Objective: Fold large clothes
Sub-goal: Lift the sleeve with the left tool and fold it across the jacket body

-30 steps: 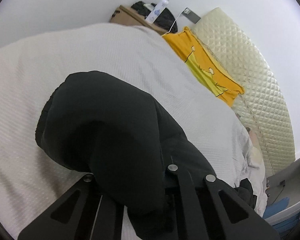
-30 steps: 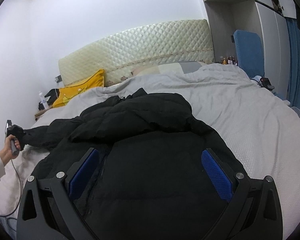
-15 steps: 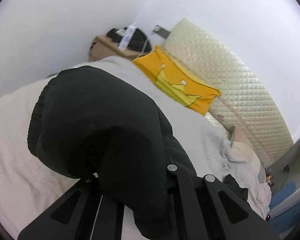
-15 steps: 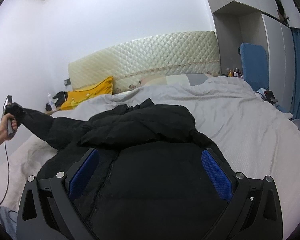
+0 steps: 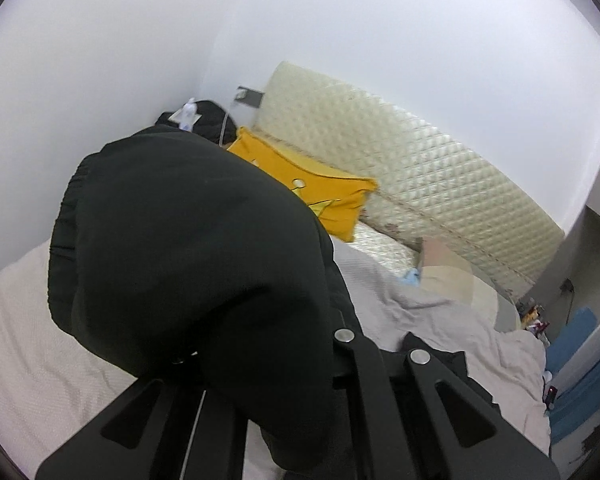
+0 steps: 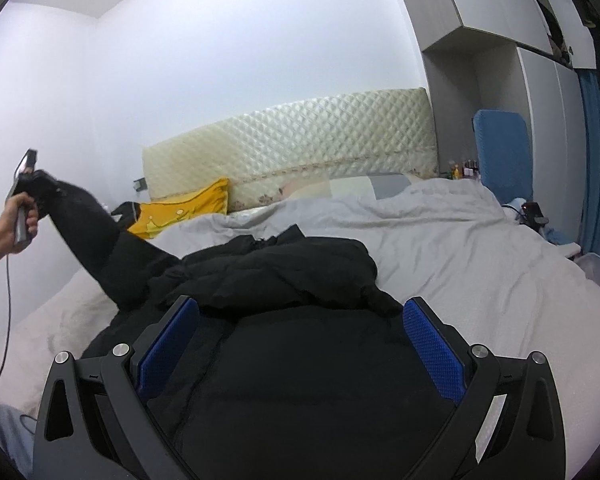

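A black puffer jacket [image 6: 300, 344] lies on the bed's grey cover [image 6: 480, 256]. My left gripper [image 5: 260, 364] is shut on the jacket's sleeve [image 5: 188, 248] and holds it raised above the bed; the cuff drapes over the fingers and hides their tips. In the right wrist view the sleeve [image 6: 88, 232] rises to the left, up to the hand with the left gripper [image 6: 30, 194]. My right gripper [image 6: 300, 332] is open, its blue pads [image 6: 432, 344] wide apart just above the jacket's body, holding nothing.
A yellow pillow [image 5: 312, 188] leans by the quilted cream headboard [image 6: 300, 156]. A nightstand with a dark bag [image 5: 212, 118] stands in the left corner. A blue chair [image 6: 500, 152] and grey wardrobe [image 6: 500, 40] are at the right of the bed.
My left gripper has lifted the sleeve up from the bed and tilted toward the headboard. The right gripper has stayed open over the jacket, rising slightly.
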Demonstrator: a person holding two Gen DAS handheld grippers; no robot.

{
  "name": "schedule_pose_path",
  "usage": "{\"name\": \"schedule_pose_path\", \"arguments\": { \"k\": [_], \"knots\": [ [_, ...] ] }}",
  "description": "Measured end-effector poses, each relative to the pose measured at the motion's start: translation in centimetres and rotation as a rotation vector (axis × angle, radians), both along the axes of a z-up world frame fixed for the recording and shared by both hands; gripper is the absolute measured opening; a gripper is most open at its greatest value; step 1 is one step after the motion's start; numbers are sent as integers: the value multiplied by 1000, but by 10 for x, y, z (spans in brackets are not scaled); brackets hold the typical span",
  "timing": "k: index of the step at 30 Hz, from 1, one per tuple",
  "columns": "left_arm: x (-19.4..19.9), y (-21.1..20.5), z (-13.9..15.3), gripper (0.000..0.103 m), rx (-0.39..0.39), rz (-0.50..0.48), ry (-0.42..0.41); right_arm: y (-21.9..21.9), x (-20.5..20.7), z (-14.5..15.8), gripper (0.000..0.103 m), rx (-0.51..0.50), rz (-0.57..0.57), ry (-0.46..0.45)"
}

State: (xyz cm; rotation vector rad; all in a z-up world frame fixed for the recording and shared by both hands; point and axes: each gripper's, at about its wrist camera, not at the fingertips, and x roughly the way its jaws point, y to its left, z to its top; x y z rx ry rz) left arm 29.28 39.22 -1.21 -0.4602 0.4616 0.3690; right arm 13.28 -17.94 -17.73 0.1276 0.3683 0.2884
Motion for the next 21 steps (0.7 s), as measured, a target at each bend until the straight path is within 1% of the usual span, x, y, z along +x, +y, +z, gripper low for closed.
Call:
{"name": "schedule_pose_path", "arguments": {
  "k": [2, 5, 9, 12, 15, 17, 21],
  "knots": [
    [-1, -14, 10, 5, 20, -16, -5, -1, -3, 3, 103, -5, 11, -13],
    [1, -39, 22, 5, 58, -47, -11, -8, -6, 4, 103, 17, 23, -8],
    [8, -77, 34, 5, 91, -111, -12, -30, -2, 1, 103, 71, -5, 43],
    [14, -118, 40, 5, 131, -173, -10, -44, -4, 3, 103, 82, -46, 43],
    [22, -158, 34, 5, 175, -235, 6, -49, -8, 9, 103, 28, -101, 30],
    [26, -184, 24, 5, 210, -270, 11, -54, -13, 12, 103, 29, -111, 12],
    [39, -231, 3, 6, 244, -343, 24, -65, -23, 17, 103, 36, -128, -24]
  ]
}}
